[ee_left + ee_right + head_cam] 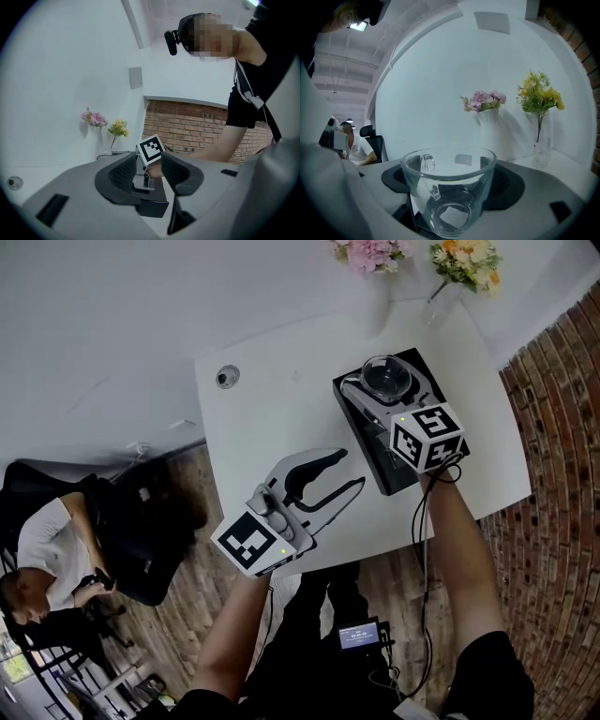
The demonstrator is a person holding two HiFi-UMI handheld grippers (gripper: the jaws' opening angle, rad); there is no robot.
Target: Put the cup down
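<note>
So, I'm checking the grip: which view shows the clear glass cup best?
The right gripper view: the clear glass cup sits large, clamped in the right gripper, rim and handle plain. The head view shows it small, from above. The left gripper view doesn't show it.

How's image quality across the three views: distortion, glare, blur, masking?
Right gripper view: heavy fisheye, dark round vignette; the cup is sharp, with the dark jaws warped through its glass. Left gripper view: same fisheye and vignette, near jaws dim and soft, mosaic patch over a face. Head view: even light, sharp, no glare on the white table.
</note>
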